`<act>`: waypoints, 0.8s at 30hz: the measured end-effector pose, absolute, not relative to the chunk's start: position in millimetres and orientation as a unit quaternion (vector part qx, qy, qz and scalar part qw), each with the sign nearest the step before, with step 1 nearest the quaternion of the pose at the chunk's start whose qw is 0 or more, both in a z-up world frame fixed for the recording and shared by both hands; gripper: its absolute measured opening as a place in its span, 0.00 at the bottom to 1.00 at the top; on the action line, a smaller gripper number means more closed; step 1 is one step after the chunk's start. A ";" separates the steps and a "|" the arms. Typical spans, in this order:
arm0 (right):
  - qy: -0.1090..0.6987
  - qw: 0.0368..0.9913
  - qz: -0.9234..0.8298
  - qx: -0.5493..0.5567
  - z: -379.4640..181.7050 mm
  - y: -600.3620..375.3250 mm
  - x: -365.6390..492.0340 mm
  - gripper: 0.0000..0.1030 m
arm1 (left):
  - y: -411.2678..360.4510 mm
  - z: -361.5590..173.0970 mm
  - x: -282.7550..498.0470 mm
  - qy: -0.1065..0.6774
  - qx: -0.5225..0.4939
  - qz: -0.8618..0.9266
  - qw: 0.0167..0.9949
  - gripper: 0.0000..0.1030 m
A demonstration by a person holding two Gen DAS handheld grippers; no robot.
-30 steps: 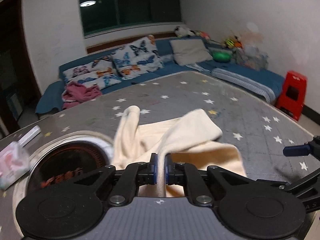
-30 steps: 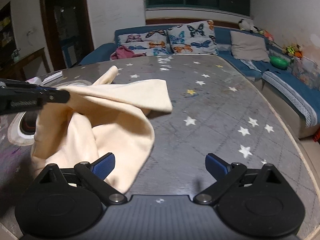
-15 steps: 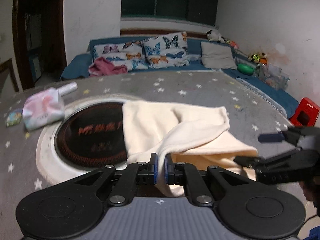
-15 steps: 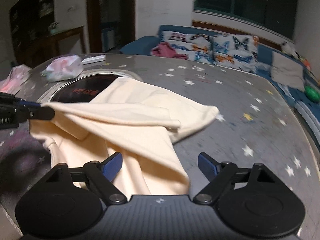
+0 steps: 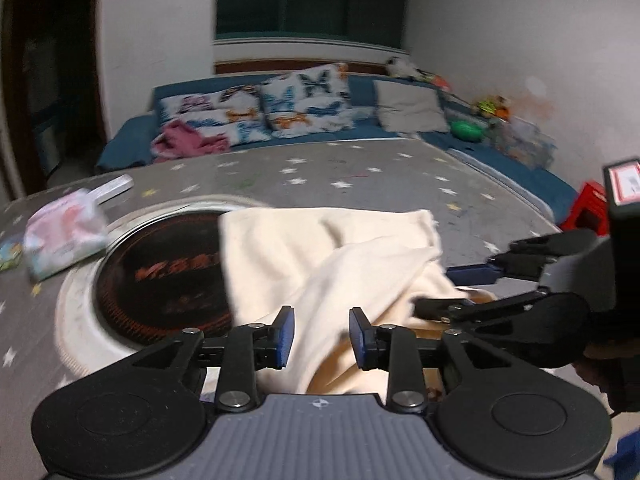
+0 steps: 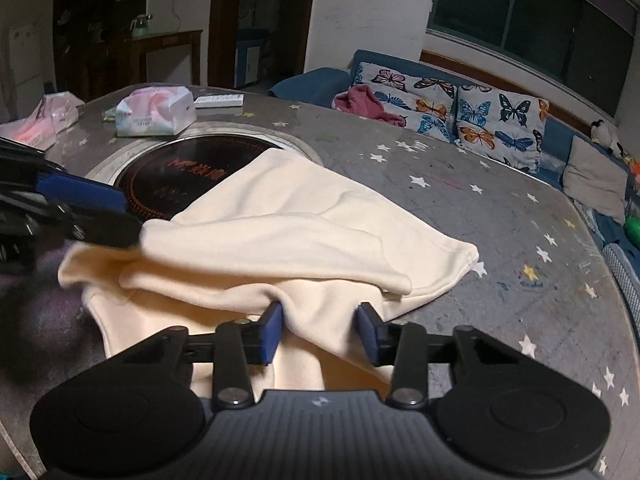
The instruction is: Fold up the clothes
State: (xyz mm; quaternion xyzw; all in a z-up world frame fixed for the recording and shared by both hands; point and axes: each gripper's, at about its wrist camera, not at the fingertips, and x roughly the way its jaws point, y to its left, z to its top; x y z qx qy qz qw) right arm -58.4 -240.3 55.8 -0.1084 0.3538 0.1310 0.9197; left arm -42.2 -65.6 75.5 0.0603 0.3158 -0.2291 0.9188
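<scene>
The left hand-held gripper (image 5: 322, 336) had released the cream garment (image 6: 304, 224), jaws opening; the right hand-held gripper (image 6: 320, 330) was closing around a fold mid-desk, not yet pinching; next, lift it.

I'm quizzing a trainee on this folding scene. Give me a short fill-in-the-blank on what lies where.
1. The cream garment partly covers the round black ____ set into the table.
2. The cushions on the sofa bear a ____ print.
3. The stool beside the sofa is ____.

Missing words: cooktop; butterfly; red
</scene>
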 end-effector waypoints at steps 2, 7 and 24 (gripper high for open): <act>0.355 0.919 0.133 -0.109 55.7 -242.3 -59.0 0.38 | -82.3 71.6 -38.4 0.314 0.083 -0.245 0.913 0.35; 0.356 0.917 0.138 -0.117 54.7 -243.4 -60.5 0.38 | -109.0 53.0 -19.8 0.334 0.118 -0.253 0.900 0.35; 0.365 0.911 0.150 -0.118 50.1 -251.7 -62.2 0.38 | -123.1 31.8 7.9 0.344 0.126 -0.282 0.887 0.13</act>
